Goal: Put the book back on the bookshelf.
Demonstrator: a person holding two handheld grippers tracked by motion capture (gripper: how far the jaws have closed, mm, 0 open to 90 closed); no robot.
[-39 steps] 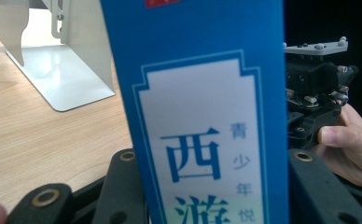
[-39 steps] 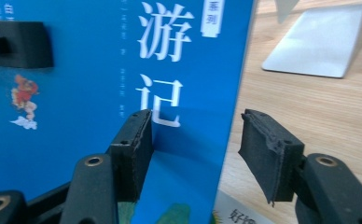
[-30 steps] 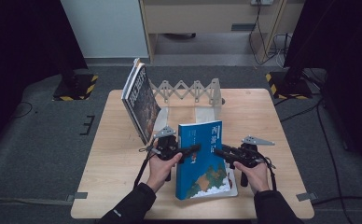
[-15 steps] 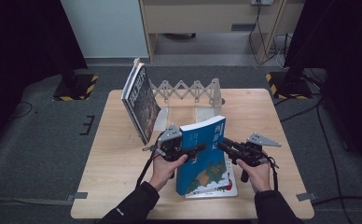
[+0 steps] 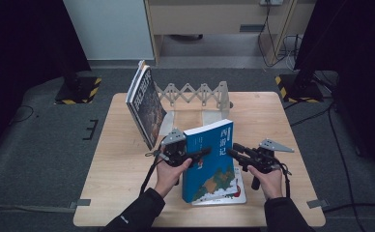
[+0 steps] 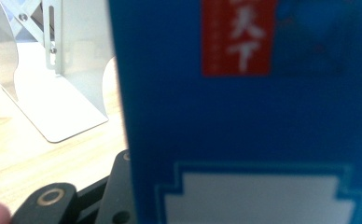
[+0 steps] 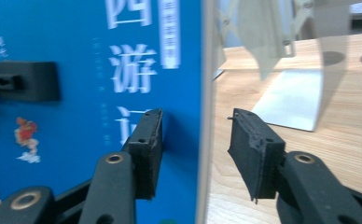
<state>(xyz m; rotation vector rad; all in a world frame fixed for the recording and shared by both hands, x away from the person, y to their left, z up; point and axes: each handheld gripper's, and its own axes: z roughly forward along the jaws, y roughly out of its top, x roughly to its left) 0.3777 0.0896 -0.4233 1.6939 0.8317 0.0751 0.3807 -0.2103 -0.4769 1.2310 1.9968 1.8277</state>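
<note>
Blue book (image 5: 212, 159) raised more upright; left gripper (image 5: 201, 153) pinches it, right gripper (image 5: 232, 152) jaws apart astride edge.

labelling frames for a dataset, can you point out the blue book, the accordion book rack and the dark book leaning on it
blue book (image 5: 209, 164): high view, middle of its front cover.
accordion book rack (image 5: 195, 93): high view, on the lattice bars at the back.
dark book (image 5: 146, 107): high view, centre of its cover, left of the rack.
</note>
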